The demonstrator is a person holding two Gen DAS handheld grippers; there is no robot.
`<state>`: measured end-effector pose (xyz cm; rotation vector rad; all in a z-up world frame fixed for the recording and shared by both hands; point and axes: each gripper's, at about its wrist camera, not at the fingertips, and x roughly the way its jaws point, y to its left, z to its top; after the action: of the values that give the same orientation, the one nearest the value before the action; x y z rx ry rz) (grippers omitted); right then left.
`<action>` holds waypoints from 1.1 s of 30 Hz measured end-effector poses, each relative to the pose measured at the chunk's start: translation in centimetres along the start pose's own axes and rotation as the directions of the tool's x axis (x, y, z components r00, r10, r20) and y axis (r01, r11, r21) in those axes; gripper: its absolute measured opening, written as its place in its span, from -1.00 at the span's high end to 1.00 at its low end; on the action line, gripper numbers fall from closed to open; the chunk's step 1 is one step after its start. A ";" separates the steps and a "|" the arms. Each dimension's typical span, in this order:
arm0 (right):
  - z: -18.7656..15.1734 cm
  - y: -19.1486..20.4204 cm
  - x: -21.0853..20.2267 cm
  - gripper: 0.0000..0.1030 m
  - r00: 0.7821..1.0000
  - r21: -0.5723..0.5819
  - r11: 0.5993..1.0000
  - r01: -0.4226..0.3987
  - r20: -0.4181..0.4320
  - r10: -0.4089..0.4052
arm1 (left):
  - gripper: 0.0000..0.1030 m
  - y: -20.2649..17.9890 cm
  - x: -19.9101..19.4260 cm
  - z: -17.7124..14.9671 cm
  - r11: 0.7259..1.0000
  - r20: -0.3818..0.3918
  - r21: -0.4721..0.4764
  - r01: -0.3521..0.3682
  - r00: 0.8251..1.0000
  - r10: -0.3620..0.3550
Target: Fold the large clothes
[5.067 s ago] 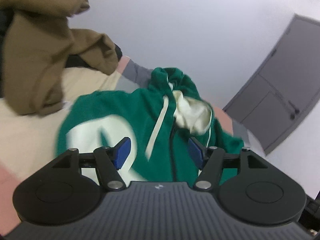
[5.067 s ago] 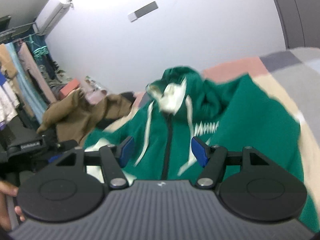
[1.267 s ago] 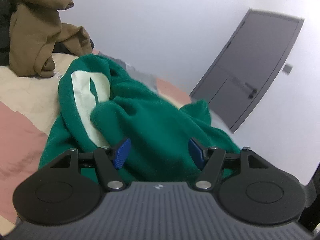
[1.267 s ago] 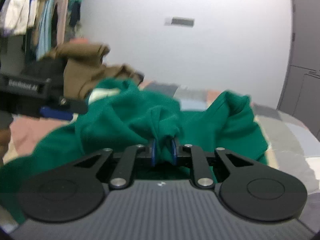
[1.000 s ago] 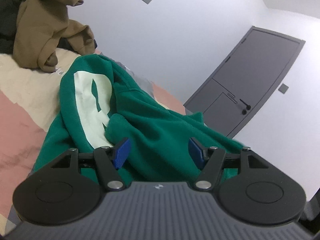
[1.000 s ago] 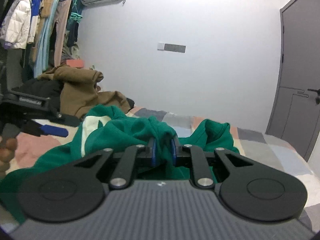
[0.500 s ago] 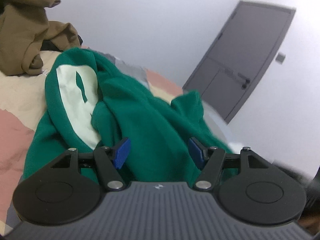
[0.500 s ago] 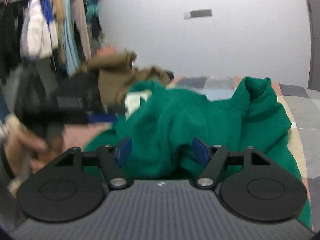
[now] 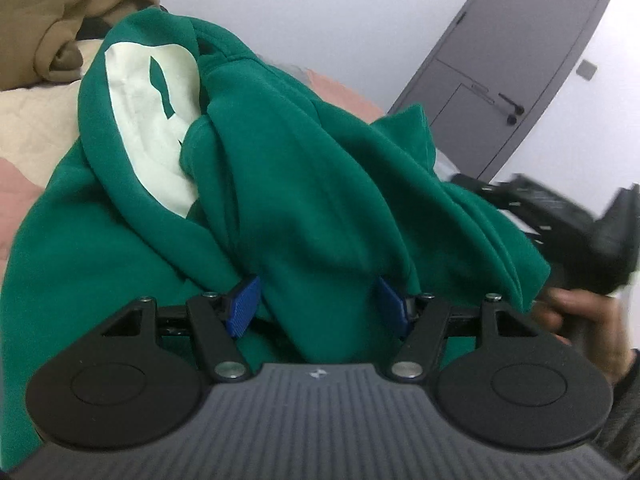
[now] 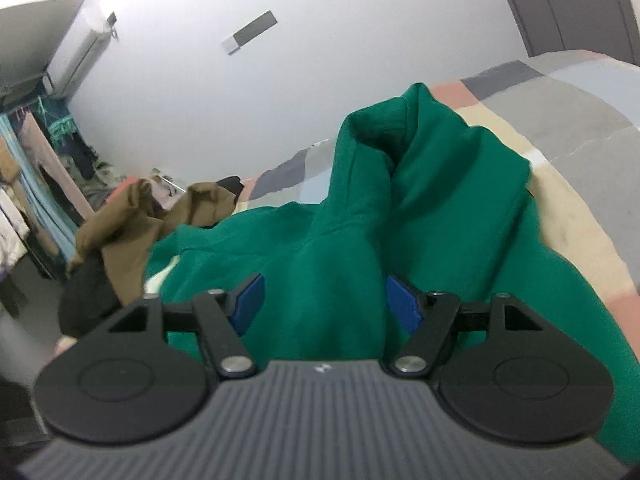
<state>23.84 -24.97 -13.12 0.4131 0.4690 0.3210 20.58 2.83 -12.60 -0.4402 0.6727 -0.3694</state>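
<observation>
My left gripper (image 9: pixel 316 306) has its blue fingers (image 9: pixel 242 306) spread wide, a fold of the bunched green fleece hoodie (image 9: pixel 304 184) lying between them but not pinched; same spread as in every earlier left-wrist frame. The hoodie sits heaped on the patchwork bed cover in pink, cream and grey (image 10: pixel 568 128), its cream printed patch (image 9: pixel 154 120) turned up on the left side. Since half a second ago the heap fills more of my left view and sits closer to the fingers.

My right gripper (image 10: pixel 324 304) also has fingers (image 10: pixel 248 302) spread apart over the green fabric, gripping nothing. About a second ago these fingers were pressed together on a fold of the hoodie; that fold is now released. The hood (image 10: pixel 400 128) stands up in a peak beyond my right fingers.

New in the left view: the right gripper's black body (image 9: pixel 560 216), blurred, at the hoodie's right edge, with the hand (image 9: pixel 588 320) holding it.

Crumpled brown garment (image 10: pixel 132 216) lies on the bed just beyond the hoodie. Grey door (image 9: pixel 520 68) in the white wall behind.
</observation>
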 end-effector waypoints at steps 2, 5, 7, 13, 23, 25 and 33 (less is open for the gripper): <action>0.3 0.4 1.8 -0.37 0.999 -0.082 0.996 0.035 0.019 -0.033 | -0.34 0.2 -0.4 0.1 1.000 0.020 -0.016 0.008 1.000 -0.008; 1.0 -0.4 5.1 -0.32 0.994 -0.055 0.994 0.094 -0.057 -0.097 | -0.34 0.4 -1.2 0.2 1.000 0.055 -0.018 0.020 0.998 -0.019; 1.4 -0.8 6.4 0.12 0.992 -0.049 0.993 0.111 -0.060 -0.114 | -0.34 0.4 -1.8 0.4 0.999 0.080 -0.026 0.031 0.996 -0.029; 5.3 0.0 6.9 0.67 0.999 -0.105 0.994 0.033 -0.036 -0.037 | -0.34 2.3 -2.8 1.6 0.970 0.155 -0.153 0.189 0.974 -0.165; 9.8 -1.2 11.6 0.66 0.963 -0.218 0.939 0.267 0.021 -0.269 | -0.34 3.8 -1.4 2.3 0.971 0.161 -0.160 0.179 0.975 -0.153; 8.6 -1.9 12.5 0.62 0.958 -0.209 0.937 0.279 -0.003 -0.286 | -0.34 4.2 -0.9 2.3 0.974 0.159 -0.153 0.164 0.977 -0.140; 6.2 -1.7 8.4 -0.02 0.976 -0.163 0.964 0.209 -0.025 -0.216 | -0.34 3.9 -0.8 2.7 0.981 0.170 -0.121 0.149 0.977 -0.128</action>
<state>34.38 -25.12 -11.91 0.1975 0.5210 0.1579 22.48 7.22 -12.26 -0.6397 0.5109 -0.4174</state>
